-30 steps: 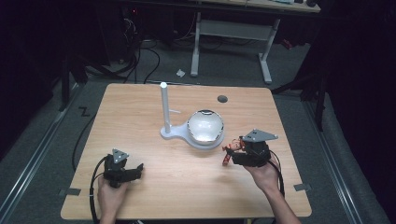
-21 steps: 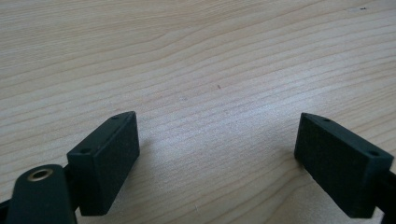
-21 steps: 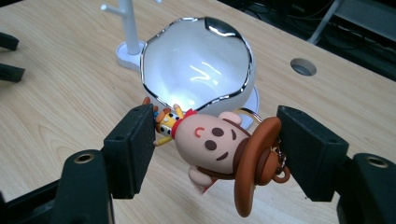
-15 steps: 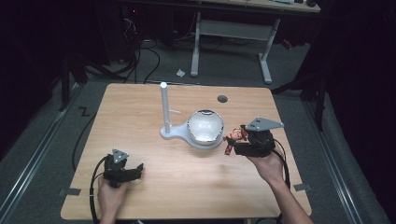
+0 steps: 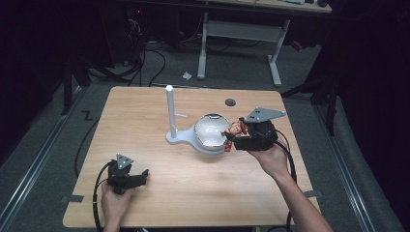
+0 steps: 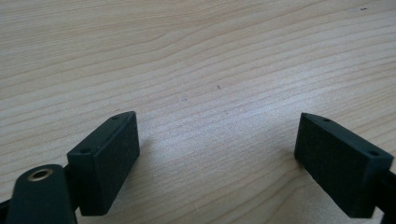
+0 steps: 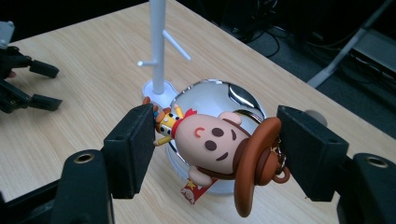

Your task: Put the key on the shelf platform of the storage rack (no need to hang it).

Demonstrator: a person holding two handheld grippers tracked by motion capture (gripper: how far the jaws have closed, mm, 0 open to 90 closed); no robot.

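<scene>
Our right gripper [image 7: 215, 149] clamps the cowboy figure keychain [image 7: 219, 154] between both pads, held above the white bowl [image 5: 209, 131] near the desk's [image 5: 145, 121] middle, toward its right edge. Our left gripper [image 5: 126, 175] rests wide open by the near left corner.

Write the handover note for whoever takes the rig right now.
Right tool: shut on the cowboy keychain, held in the air over the white bowl at mid-table.
Left tool: open, with nothing between the jaws, low over bare table at the near left.
White peg stand: upright just beyond the bowl, its pegs bare.
Done: keychain picked up.
Left: probably hang it by its ring on a peg, then let go.
</scene>
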